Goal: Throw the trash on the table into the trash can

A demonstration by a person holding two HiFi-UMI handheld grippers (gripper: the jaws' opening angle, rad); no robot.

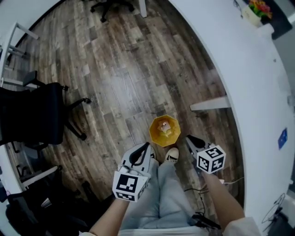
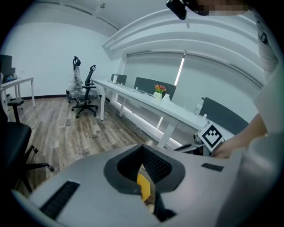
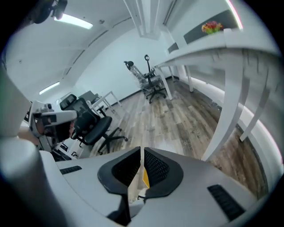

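Observation:
A yellow trash can (image 1: pixel 164 130) stands on the wood floor, with a pale scrap lying inside it. Both grippers hang above the floor beside it, each pointing down at a slant. My left gripper (image 1: pixel 146 146) is just left of the can and my right gripper (image 1: pixel 189 138) just right of it. In the left gripper view the jaws (image 2: pixel 143 148) meet at their tips with nothing held, and the yellow can (image 2: pixel 144 187) shows behind them. In the right gripper view the jaws (image 3: pixel 142 153) stand almost together with only a thin slit, empty, over the can (image 3: pixel 145 177).
A long white table (image 1: pixel 239 69) curves along the right, with a flower pot (image 1: pixel 256 11) at its far end. A black office chair (image 1: pixel 37 113) stands at the left. The person's shoe (image 1: pixel 172 155) rests right by the can.

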